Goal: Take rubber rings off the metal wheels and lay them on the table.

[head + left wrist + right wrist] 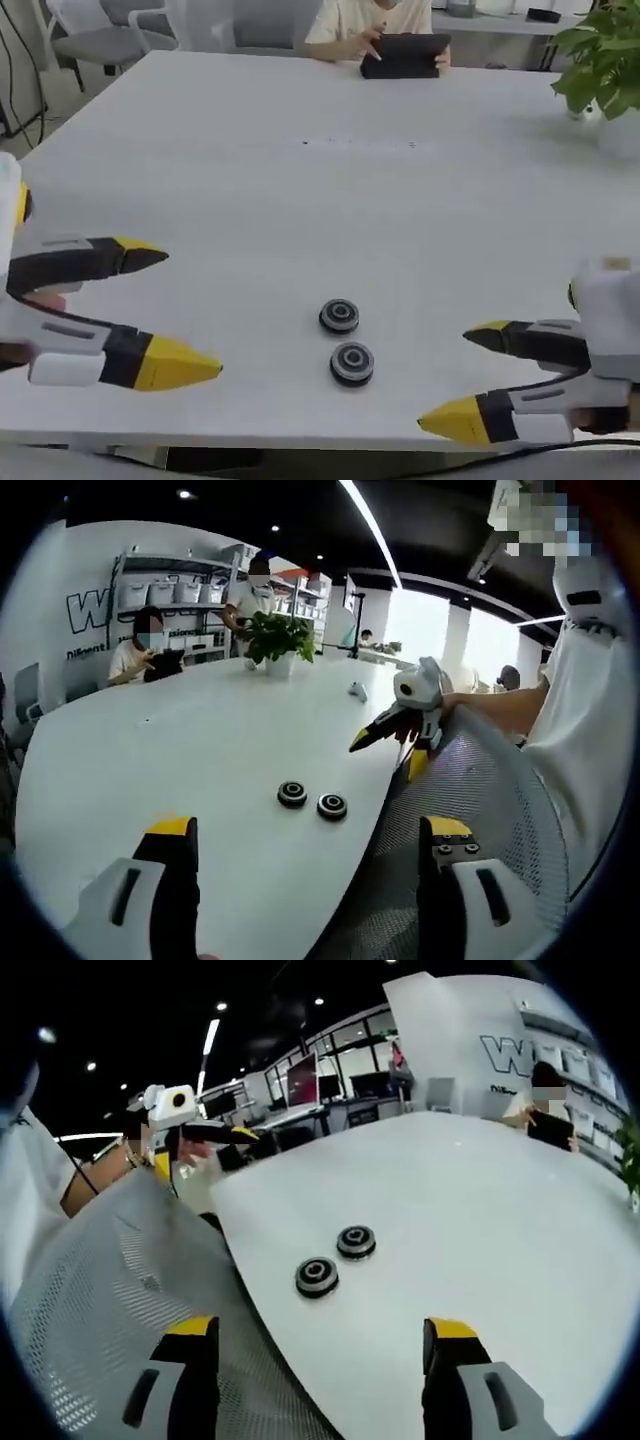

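at the left edge of the head view the left tool (192,312) hovers over the near-left part of the white tabletop (300,200), its yellow-tipped jaws spread wide with nothing between them. bare tabletop separates it from the two metal wheels, which lie flat near the front edge, about midway between the tools. these are the far wheel (339,316) and the near wheel (352,363), just beside each other but apart, each showing a dark rubber ring around a paler hub. to their right the right tool (443,380) hangs at the near-right edge, jaws likewise spread and holding nothing, well apart from the wheels. in both gripper views a white mesh chair back (470,800) stands against the front edge of the tabletop, between the two tools and just short of the wheels. along the far side, from left to right, are grey chairs (90,30), a seated person (365,18) with hands on a dark tablet (405,55) lying on the tabletop, and a leafy green plant (605,60) at the far-right corner.
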